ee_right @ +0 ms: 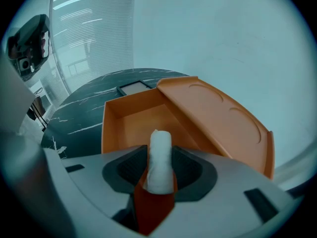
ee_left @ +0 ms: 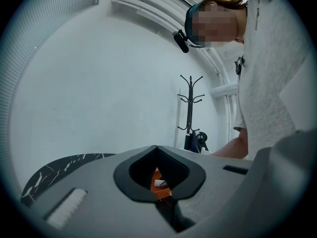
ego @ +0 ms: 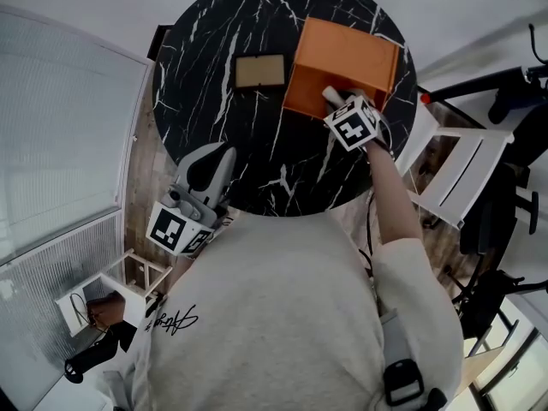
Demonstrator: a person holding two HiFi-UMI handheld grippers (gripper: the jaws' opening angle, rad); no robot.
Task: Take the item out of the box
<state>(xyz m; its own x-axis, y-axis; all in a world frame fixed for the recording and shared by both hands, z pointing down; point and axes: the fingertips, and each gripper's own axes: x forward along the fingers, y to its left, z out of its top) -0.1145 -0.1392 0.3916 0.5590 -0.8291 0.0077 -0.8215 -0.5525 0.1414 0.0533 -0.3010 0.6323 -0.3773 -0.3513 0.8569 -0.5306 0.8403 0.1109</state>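
Observation:
An orange box stands open on the black marble table, its lid tipped back. My right gripper hangs over the box's near edge, shut on a white rolled item that stands up between its pads; the box's inside looks bare behind it. My left gripper rests at the table's near left edge, well apart from the box. Its jaws meet at the tips with nothing held. A sliver of the orange box shows through the hole between its pads.
A flat tan framed card lies on the table left of the box, also in the right gripper view as a card. A white chair stands right of the table. A coat stand is by the wall.

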